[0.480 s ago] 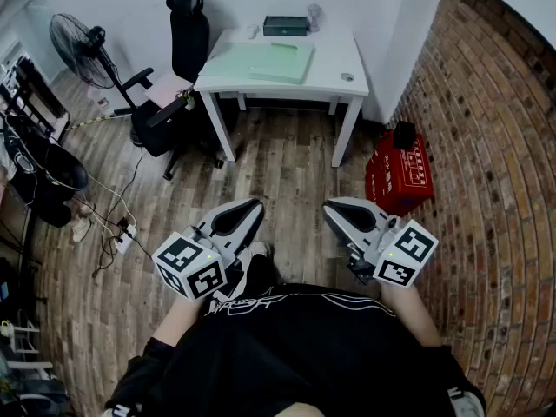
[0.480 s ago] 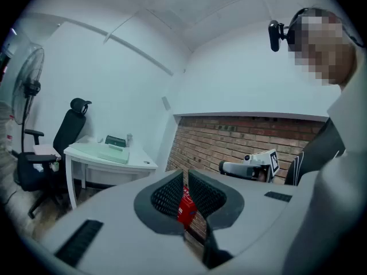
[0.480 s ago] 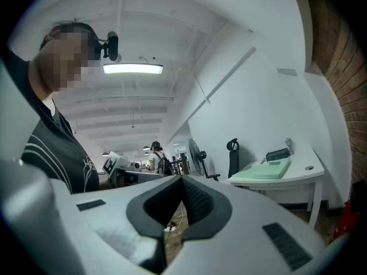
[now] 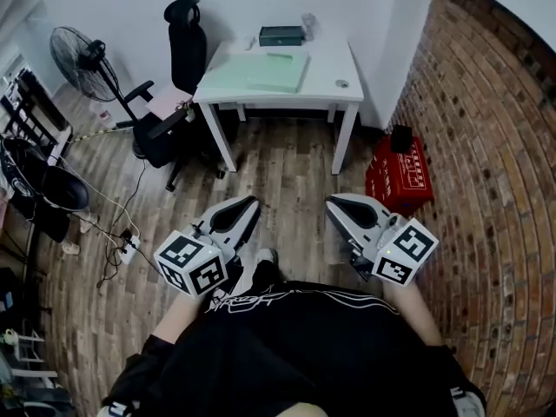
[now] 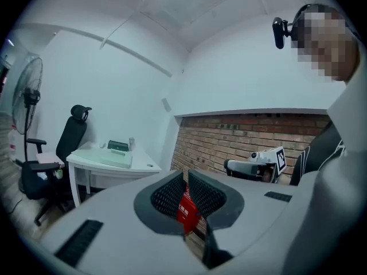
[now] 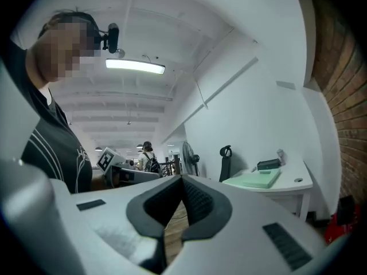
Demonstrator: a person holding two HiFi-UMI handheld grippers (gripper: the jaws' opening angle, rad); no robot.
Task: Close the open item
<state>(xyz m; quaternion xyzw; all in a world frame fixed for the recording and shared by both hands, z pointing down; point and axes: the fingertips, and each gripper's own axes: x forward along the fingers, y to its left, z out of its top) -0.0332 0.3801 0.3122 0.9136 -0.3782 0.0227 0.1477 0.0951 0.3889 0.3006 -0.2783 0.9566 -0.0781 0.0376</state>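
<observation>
Head view: a dark box [image 4: 281, 35] sits on the white table [image 4: 326, 55], its inside hidden. A black chair [image 4: 178, 59] stands beside the table, and a red crate [image 4: 400, 176] sits by the brick wall. The left gripper [image 4: 253, 204] and right gripper [image 4: 332, 204] have their jaws together, holding nothing.

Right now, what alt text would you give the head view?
A person holds the left gripper and right gripper over a wooden floor, fingers closed and empty, facing a white desk with a green mat and dark box. An office chair and fan stand at left, a red crate by the brick wall at right.
</observation>
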